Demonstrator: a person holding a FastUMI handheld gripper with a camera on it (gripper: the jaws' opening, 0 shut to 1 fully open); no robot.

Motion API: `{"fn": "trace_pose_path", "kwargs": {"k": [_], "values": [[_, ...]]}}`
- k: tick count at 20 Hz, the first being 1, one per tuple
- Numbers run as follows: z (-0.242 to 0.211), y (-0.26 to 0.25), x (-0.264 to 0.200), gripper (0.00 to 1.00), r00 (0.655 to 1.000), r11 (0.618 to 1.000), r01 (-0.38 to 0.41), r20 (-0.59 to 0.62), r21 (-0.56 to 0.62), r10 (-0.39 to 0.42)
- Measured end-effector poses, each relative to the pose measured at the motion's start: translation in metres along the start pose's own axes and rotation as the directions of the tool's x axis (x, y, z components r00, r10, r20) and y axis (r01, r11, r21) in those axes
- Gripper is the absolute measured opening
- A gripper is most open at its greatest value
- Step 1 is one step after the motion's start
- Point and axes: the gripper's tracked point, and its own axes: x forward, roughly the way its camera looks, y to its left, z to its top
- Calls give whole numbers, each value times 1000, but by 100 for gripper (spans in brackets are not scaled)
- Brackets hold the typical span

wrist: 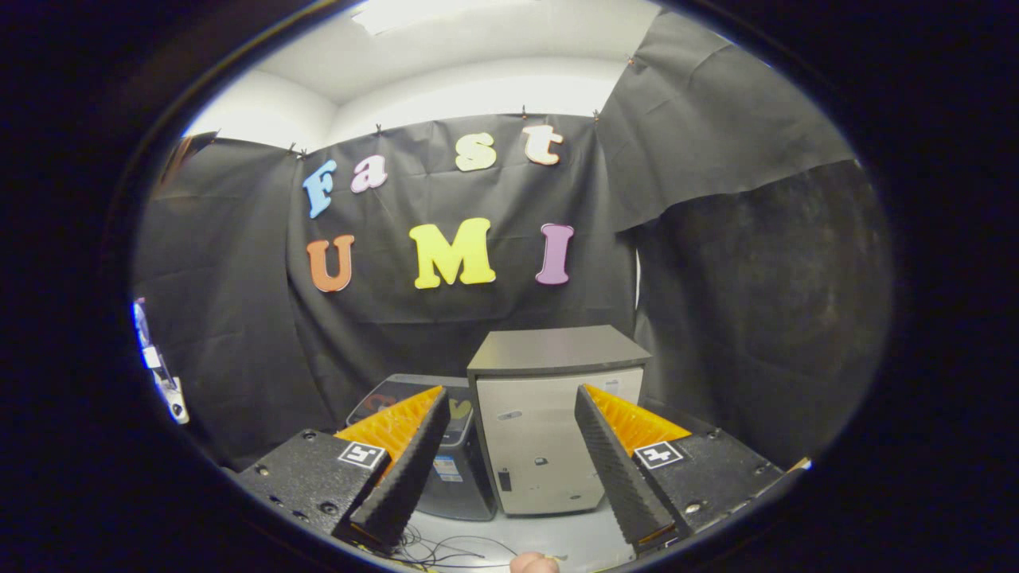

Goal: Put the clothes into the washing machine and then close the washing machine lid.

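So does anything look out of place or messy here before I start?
Only loose thin cables strewn on the floor between the open gripper fingers. The pale cabinet and the dark washing machine beside it stand upright, undamaged.

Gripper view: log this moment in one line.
tongs open, holding nothing | grey cabinet beyond fingers | darker machine beside it, lid seemingly closed | clothes not loaded

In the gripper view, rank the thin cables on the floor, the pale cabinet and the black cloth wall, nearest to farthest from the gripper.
From the open gripper:
1. Cables, on the floor between the fingers.
2. Pale cabinet, ahead.
3. Black cloth wall, behind.
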Motion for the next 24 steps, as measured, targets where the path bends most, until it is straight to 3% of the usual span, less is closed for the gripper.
{"fn": "trace_pose_path", "kwargs": {"k": [24], "values": [[13, -4, 31, 98, 999, 999, -45, 18, -3, 45]]}}
